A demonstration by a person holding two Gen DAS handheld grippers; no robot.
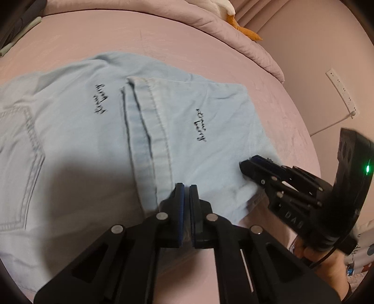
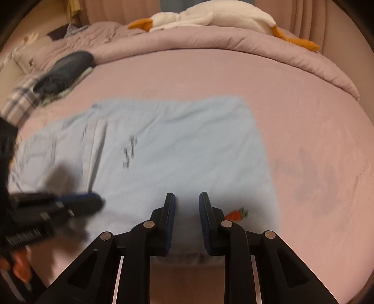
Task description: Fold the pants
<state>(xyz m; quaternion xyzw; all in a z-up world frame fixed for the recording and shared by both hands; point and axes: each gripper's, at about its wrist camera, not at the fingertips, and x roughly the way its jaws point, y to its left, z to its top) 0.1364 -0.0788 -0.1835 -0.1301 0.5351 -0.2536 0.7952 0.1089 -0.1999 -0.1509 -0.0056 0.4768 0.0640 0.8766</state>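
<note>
Light blue pants (image 1: 198, 145) lie folded on a pink bed sheet (image 1: 187, 42), black script on the legs and a back pocket (image 1: 21, 152) at the left. My left gripper (image 1: 187, 187) is shut on the pants' near edge beside a stitched hem. To its right, my right gripper (image 1: 247, 164) grips the near right corner, which is slightly lifted. In the right wrist view the pants (image 2: 175, 145) fill the gap between the pads of the right gripper (image 2: 187, 195), close to a small carrot patch (image 2: 237, 214). The left gripper (image 2: 100, 201) comes in from the left, blurred.
A rolled pink duvet (image 2: 233, 46) with a white goose plush (image 2: 210, 16) borders the far side of the bed. Dark and plaid clothes (image 2: 67, 67) lie at the far left. A wall socket strip (image 1: 342, 91) is on the right. A hand (image 1: 322, 257) holds the right gripper.
</note>
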